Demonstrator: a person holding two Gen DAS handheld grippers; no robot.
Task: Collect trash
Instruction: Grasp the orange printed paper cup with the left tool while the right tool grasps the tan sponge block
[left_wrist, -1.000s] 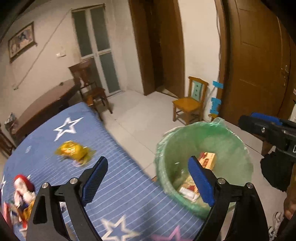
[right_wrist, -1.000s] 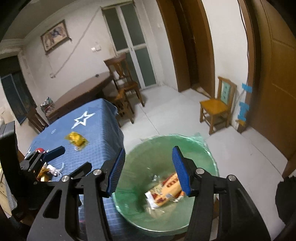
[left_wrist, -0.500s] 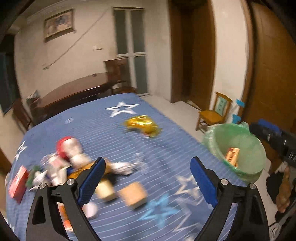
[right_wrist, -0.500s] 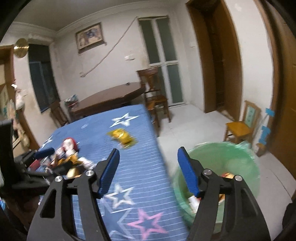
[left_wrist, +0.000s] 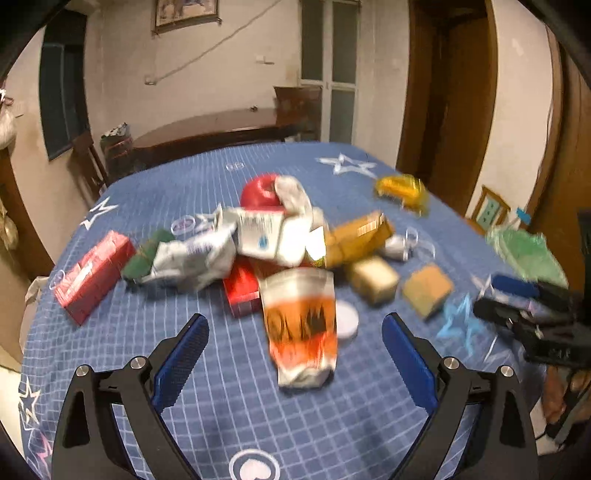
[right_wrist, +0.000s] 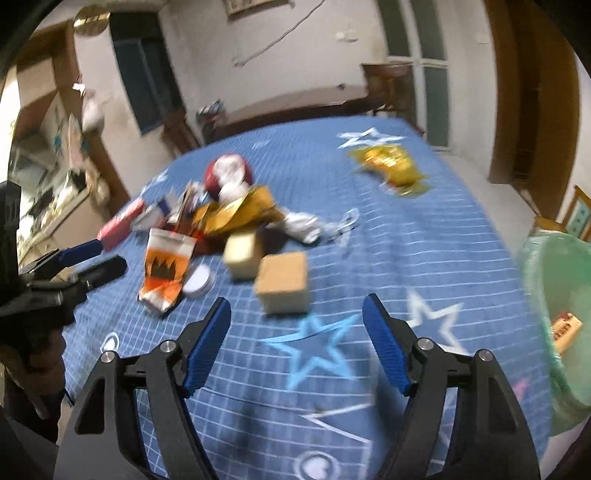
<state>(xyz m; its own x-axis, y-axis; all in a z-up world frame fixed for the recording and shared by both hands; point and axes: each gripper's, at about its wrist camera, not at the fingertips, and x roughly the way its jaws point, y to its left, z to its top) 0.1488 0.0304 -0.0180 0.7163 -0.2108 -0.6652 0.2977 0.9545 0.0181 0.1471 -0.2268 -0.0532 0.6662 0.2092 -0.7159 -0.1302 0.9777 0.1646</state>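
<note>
Both tongs are empty, so the step in hand is the approach to the next piece of trash.

Left tongs (left_wrist: 295, 360): jaws wide apart, nothing pressed between the pads. An orange-and-white snack pouch (left_wrist: 301, 325) lies on the blue star-print surface (left_wrist: 258, 424) straight ahead, between the lines of the two fingers but not touched by them. It lies partly over a white round lid (left_wrist: 347, 323).

Right tongs (right_wrist: 297, 345): jaws opening, only cloth between them. A tan cardboard box (right_wrist: 282, 282) sits just ahead, a paler box (right_wrist: 242, 254) beside it.

Remaining trash sits in a heap behind the pouch: a red carton (left_wrist: 90, 273), crumpled white wrappers (left_wrist: 192, 256), a brown carton (left_wrist: 356, 240), a red-and-white doll-like item (left_wrist: 269, 190). A gold foil wrapper (right_wrist: 391, 166) lies well apart, towards the far edge.

The green-lined bin (right_wrist: 557, 295) stands off the surface's right edge and already holds at least one carton (right_wrist: 565, 330).

Judgement: the task is partway through and most of the pile is not yet collected.

Next move, left: lower over the pouch, close across its width and avoid pinching the lid beneath. Next move, right: advance to straddle the tan box, which looks rigid enough for a flat-sided grip. Motion blur limits finer detail.
</note>
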